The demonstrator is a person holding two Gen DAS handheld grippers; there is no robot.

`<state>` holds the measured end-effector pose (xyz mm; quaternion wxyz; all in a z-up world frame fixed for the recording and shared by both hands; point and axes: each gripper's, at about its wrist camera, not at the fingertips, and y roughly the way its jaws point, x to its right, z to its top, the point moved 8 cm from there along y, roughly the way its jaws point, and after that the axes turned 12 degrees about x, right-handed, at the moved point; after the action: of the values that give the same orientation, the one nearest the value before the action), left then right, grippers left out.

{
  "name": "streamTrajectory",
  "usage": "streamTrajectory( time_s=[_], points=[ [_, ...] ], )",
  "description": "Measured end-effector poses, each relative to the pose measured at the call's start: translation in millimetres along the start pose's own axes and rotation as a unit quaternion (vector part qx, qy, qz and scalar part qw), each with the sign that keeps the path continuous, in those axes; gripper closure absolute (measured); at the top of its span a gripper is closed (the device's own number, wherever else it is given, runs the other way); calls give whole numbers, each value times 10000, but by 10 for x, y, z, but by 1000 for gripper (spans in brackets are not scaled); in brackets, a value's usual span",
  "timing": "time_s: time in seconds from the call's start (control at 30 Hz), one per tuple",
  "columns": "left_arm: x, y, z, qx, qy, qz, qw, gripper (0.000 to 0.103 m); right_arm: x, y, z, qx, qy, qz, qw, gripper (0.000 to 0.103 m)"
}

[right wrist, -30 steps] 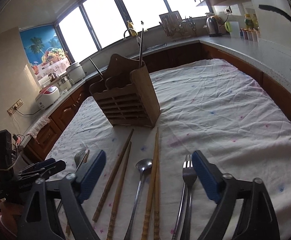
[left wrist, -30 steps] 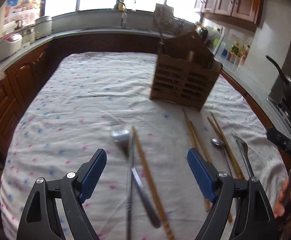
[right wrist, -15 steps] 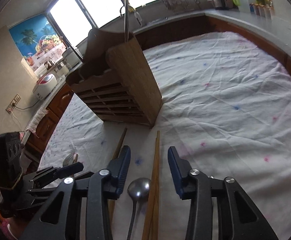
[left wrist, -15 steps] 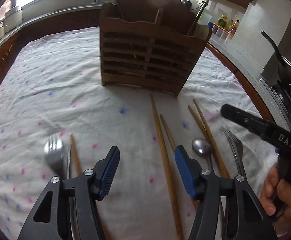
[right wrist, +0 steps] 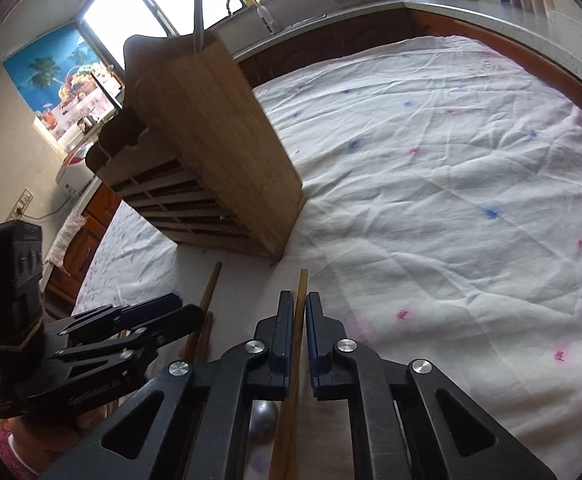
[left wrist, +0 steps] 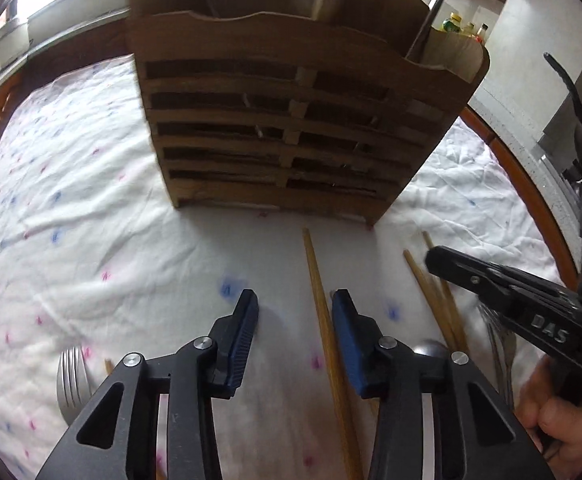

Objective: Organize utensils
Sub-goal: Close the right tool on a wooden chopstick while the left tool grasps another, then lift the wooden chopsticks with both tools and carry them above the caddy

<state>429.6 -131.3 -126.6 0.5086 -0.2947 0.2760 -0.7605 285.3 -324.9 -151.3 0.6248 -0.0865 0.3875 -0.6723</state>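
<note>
Both grippers have dropped from wide open over the scattered utensils to the chopsticks lying near the wooden holder (left wrist: 291,120). The right gripper (right wrist: 299,312) is now clamped on one chopstick (right wrist: 301,284). The left gripper (left wrist: 295,312) is closing around another chopstick (left wrist: 319,288), pads not yet touching. Judgement: pickup is under way; the fork (left wrist: 71,376) at near left waits

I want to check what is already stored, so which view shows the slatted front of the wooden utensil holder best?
The left wrist view: the wooden utensil holder faces it squarely, with all slats and two compartments' rims visible. The right wrist view shows it obliquely, mostly its plain side, the slats foreshortened.
</note>
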Motion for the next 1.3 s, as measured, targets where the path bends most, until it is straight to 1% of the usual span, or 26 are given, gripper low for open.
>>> streamTrajectory(
  time_s=[0.13,0.17,0.23,0.3,0.37,0.57,0.73,0.83,0.93,1.07,1.3],
  points=[
    [68,105,44,18,155,145,9998,77,74,-67,40,92,118,-5,9999,97],
    [102,145,51,5,259,195,9995,84,81,-70,47,108,144,7,9998,97],
    [195,177,36,-46,468,251,9986,94,81,-72,50,127,170,13,9998,97],
    [280,209,22,-88,779,358,9963,95,74,-92,47,139,177,26,9997,97],
    [320,228,1,-102,957,356,9947,95,65,-112,40,147,168,37,9997,97],
    [291,176,-79,-154,942,140,9953,99,-13,-174,50,198,123,70,9997,98],
    [254,22,-132,-5,637,-136,9979,99,-134,-316,104,335,46,164,9993,98],
    [239,-156,-121,183,538,-198,9982,99,-216,-428,139,438,-1,219,9988,98],
    [166,-433,-78,394,393,-308,9980,100,-299,-537,163,523,-51,290,9982,98],
    [160,-840,-15,767,199,-460,9958,100,-395,-697,197,648,-126,333,9973,98],
    [107,-1480,-82,1235,18,-577,9907,100,-564,-1040,272,961,-263,415,9942,98]
  ],
)
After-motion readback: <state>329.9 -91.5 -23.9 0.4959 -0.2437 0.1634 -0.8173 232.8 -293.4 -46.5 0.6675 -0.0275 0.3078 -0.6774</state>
